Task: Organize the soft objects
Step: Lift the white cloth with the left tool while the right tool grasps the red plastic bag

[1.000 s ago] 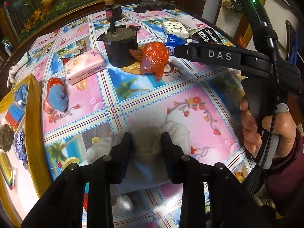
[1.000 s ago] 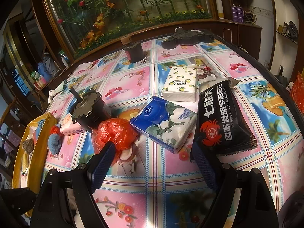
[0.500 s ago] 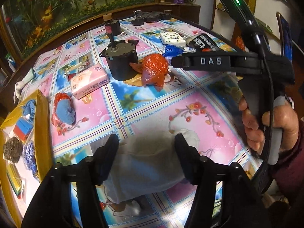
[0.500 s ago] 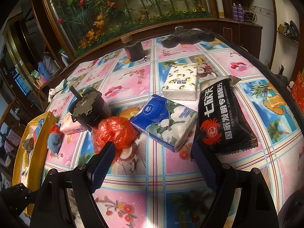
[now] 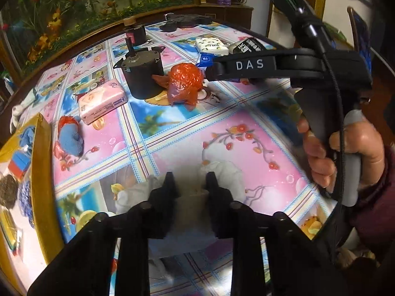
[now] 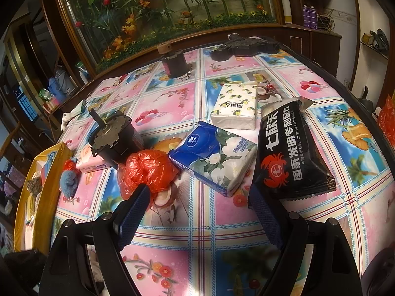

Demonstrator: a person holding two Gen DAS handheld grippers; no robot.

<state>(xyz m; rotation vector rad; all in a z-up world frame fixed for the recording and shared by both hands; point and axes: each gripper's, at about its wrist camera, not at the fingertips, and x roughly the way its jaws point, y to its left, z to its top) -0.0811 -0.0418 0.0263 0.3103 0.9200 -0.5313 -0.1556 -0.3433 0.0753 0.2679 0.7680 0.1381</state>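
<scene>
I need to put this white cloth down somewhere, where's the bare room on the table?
Bare tablecloth lies between the white cloth and the orange bag, and in the right view just ahead of the right gripper. Crowded: the motor, pink tissue pack, blue tissue pack and black pouch.

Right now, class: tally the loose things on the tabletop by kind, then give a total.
Tissue packs: 3 (pink, blue, white)
Red bags: 2 ()
Black pouch: 1
White cloth: 1
Motor: 1
Total: 8
</scene>
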